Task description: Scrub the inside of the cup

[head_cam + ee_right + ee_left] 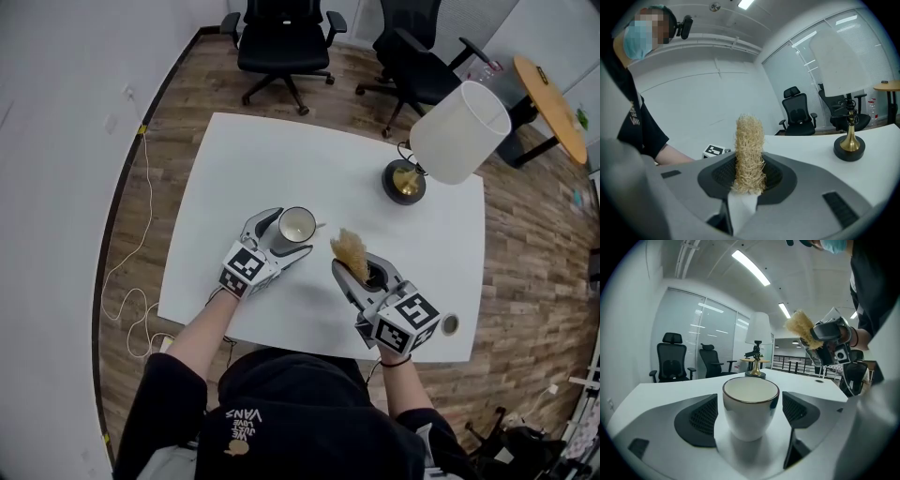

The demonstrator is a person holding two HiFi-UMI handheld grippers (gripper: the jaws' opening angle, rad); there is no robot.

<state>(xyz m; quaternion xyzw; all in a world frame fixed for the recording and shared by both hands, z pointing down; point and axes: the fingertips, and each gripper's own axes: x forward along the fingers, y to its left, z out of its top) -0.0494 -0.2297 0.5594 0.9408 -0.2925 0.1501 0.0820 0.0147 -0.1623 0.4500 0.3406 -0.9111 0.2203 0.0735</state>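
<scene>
Left tongs (291,232) spread either side of the upright cup (750,404) on the table (309,159); right tongs (749,176) pinch a fibrous scrubber (749,140).

an office: black swivel chairs (284,42) beside a white table (309,159), glass partition walls (701,333), long ceiling lights (751,268), wood floor (534,253), a round side table (551,103).

The person's black shirt (309,403) carries white print, which the head view shows upside down. The large word reads "VANS". Smaller lines stand beside it, and one of them seems to read "LOVE". No other text is readable.
</scene>
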